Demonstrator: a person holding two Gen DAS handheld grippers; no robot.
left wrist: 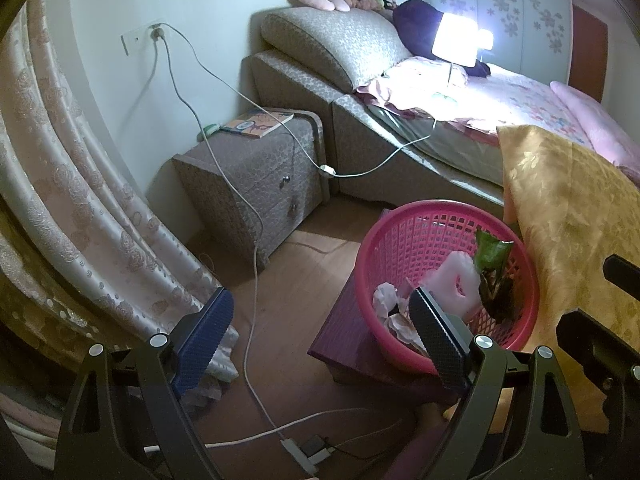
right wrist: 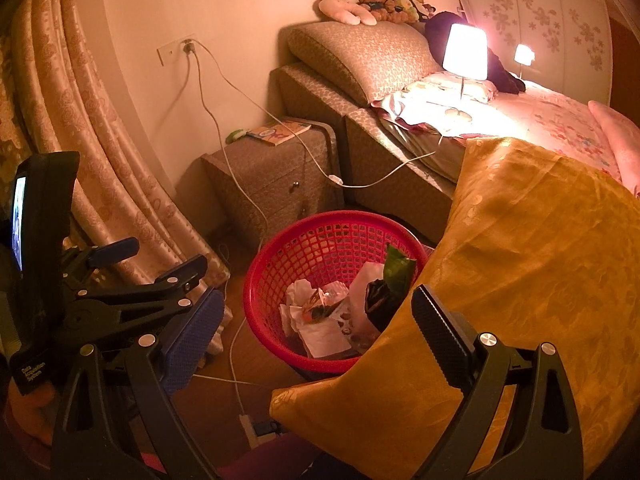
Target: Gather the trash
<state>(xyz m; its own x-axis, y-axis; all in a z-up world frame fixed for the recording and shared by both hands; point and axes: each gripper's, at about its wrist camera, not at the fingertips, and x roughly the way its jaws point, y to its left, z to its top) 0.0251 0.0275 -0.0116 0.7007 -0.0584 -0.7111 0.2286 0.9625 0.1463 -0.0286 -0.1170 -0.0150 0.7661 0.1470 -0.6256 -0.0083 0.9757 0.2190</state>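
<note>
A pink mesh basket stands on a low purple stool; it also shows in the right wrist view. It holds crumpled white paper, a white foam piece, a green leaf wrapper and dark wrappers. My left gripper is open and empty, hovering just left of the basket, its right finger over the near rim. My right gripper is open and empty above the basket's near side, beside a yellow cloth. The left gripper body shows at the left of the right wrist view.
A nightstand with a book stands by the wall. White cables trail over the wooden floor to a power strip. Curtains hang left. A bed with a lit lamp lies behind.
</note>
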